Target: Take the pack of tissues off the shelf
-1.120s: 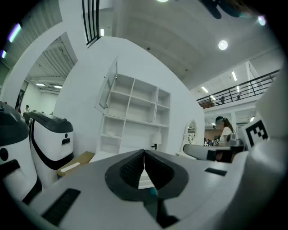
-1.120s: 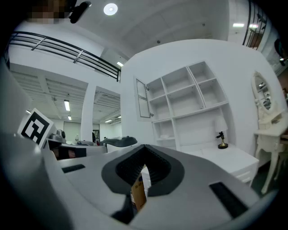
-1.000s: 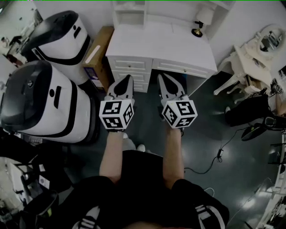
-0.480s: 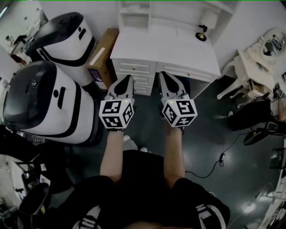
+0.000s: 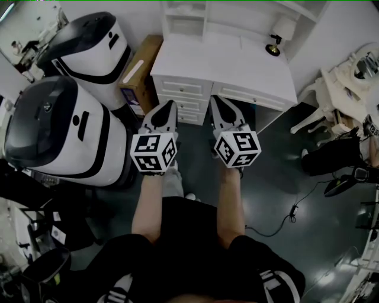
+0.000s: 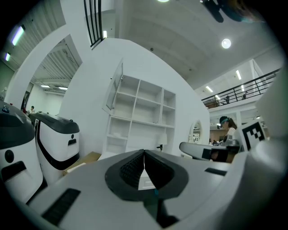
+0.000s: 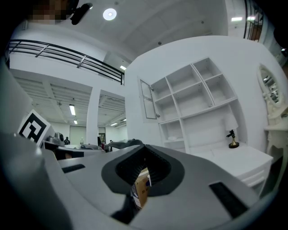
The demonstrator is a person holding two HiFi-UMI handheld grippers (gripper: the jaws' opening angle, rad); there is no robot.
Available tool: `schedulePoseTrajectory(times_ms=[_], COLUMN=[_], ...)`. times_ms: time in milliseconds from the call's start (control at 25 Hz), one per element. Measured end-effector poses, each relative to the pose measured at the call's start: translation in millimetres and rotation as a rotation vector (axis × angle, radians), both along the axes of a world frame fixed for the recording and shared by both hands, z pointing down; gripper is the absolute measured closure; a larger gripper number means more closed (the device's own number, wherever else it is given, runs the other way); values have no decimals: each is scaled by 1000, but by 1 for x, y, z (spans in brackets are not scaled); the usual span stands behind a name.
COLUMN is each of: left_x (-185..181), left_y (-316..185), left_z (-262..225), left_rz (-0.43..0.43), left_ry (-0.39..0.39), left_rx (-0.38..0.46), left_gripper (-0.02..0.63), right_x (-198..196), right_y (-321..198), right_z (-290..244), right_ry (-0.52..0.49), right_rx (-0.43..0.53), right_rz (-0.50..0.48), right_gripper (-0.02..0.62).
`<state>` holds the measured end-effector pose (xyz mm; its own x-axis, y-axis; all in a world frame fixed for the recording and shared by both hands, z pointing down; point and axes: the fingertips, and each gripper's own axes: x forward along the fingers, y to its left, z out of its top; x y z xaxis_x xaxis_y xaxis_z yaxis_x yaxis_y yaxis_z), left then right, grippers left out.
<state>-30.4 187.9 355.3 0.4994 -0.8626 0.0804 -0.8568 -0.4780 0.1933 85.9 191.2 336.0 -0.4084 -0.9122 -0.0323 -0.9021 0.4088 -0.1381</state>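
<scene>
A white shelf unit (image 5: 201, 15) stands on the back of a white desk (image 5: 237, 59) ahead of me. In the left gripper view, a small white thing (image 6: 116, 134) lies in a lower left compartment of the shelf unit (image 6: 139, 112); it is too small to name. The same small white thing (image 7: 173, 137) shows in the right gripper view. My left gripper (image 5: 169, 104) and right gripper (image 5: 214, 99) hang side by side over the dark floor, short of the desk drawers. Both are shut and hold nothing.
Two big white-and-black machines (image 5: 65, 130) (image 5: 95, 44) crowd the left side. A cardboard box (image 5: 141, 71) leans between them and the desk. A small lamp (image 5: 273, 48) stands on the desk's right. A white chair (image 5: 317, 115) and a cable (image 5: 290, 207) are at right.
The desk and the machines have slid a little to the right in the head view. Both grippers keep the same shut pose side by side.
</scene>
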Motion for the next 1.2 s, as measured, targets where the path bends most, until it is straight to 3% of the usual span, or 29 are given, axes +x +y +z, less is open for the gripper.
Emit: schedulePoseTrajectory(times_ms=[160, 360, 640, 840, 1040, 1200], left_x=[-4, -1, -1, -15, -17, -16], left_y=[-19, -46, -97, -145, -202, -243], left_z=[13, 20, 44, 61, 63, 64], left_rz=[-5, -1, 12, -26, -17, 3], left_ry=[8, 13, 16, -49, -21, -18], left_rx=[-15, -24, -69, -76, -81, -94], left_gripper=[595, 595, 595, 595, 595, 595], right_x=[-2, 15, 12, 1, -13, -17], right_y=[-16, -36, -87, -131, -182, -222], right_z=[13, 5, 26, 44, 46, 40], right_ry=[22, 94, 132, 144, 225, 218], right_rx=[-10, 62, 25, -7, -1, 2], right_rz=[8, 121, 132, 128, 145, 149], right_gripper=[577, 577, 577, 577, 577, 577])
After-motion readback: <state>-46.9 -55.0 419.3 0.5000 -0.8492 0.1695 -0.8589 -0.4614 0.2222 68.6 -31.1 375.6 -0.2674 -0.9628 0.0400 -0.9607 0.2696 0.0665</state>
